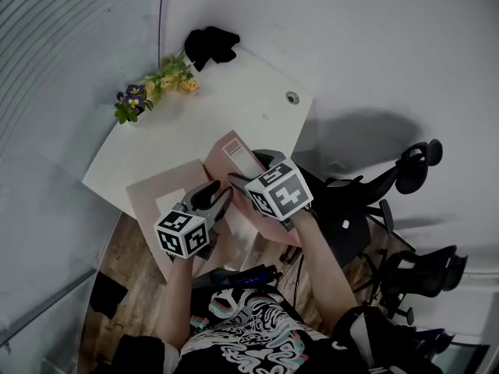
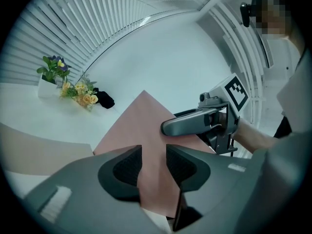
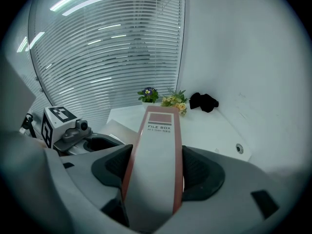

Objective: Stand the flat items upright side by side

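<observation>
White rectangular table (image 1: 257,84), pink cardboard file box (image 3: 155,145) held tilted over its near edge.
Right gripper (image 3: 156,168) clamps the spine and left gripper (image 2: 153,165) pinches a side panel; an uneven release could topple the box flat or off the edge.

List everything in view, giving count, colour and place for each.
pink cardboard file box: one, pink with a grey labelled spine, at the table's near edge, between both grippers
pale pink flat folder: one, pinkish beige with a white label, lying flat on the table's near left part
artificial flower bunch: one, yellow and purple with green leaves, table's far left edge
black bundle: one, black, table's far corner
round cable port: one, grey, table's right side
white table: one, white, centre
black office chairs: two, black, right of the table
left gripper: one, grey, closed on the box
right gripper: one, grey, closed on the box's spine
</observation>
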The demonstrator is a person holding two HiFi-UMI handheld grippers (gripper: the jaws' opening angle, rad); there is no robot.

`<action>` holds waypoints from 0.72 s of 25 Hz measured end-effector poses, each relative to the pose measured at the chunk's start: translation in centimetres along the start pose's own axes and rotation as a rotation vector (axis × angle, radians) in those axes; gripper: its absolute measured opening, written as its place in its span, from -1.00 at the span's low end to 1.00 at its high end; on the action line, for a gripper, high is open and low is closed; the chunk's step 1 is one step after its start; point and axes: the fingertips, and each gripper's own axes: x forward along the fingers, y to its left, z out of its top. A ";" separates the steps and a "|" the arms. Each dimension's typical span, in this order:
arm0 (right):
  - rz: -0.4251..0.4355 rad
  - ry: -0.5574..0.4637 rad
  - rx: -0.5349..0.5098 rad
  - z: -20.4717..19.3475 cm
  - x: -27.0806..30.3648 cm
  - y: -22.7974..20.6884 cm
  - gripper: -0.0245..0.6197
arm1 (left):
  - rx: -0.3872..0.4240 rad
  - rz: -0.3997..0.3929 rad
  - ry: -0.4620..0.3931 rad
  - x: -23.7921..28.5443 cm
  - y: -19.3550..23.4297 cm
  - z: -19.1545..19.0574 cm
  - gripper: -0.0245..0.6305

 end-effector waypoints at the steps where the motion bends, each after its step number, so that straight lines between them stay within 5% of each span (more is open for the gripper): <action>1: -0.008 -0.003 0.002 0.1 -0.1 -0.1 0.04 | 0.002 0.001 0.002 0.1 -0.1 0.0 -0.49; 18: -0.106 -0.213 0.079 2.6 -4.1 -2.2 0.02 | 0.100 -0.027 0.050 1.5 -2.8 -0.2 -0.41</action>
